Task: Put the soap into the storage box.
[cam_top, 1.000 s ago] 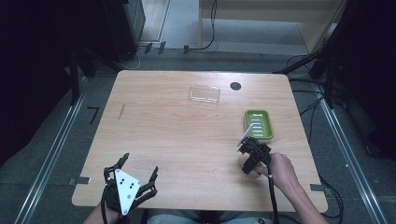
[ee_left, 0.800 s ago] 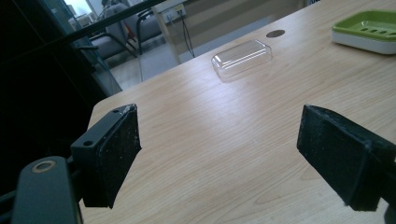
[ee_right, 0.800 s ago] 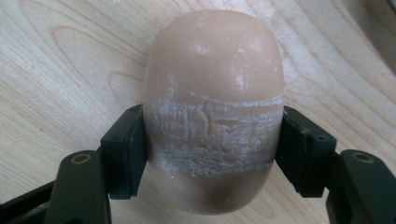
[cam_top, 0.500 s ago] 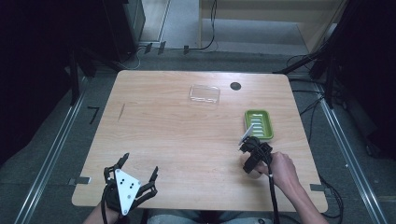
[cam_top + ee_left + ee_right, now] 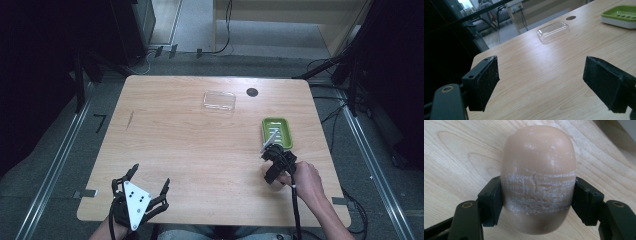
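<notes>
At the near left corner of the worktop [image 5: 165, 130], the left gripper [image 5: 142, 192] rests with its jaws spread wide and nothing between them. Near the right edge, the right gripper [image 5: 268, 151] pinches a beige soap bar [image 5: 537, 177] by its sides, its pads [image 5: 491, 202] pressing the scuffed band around its middle. Just beyond stands a green soap dish [image 5: 276, 131]. Toward the far edge lies a clear plastic lid [image 5: 219, 101], beside a dark round hole [image 5: 252, 92].
</notes>
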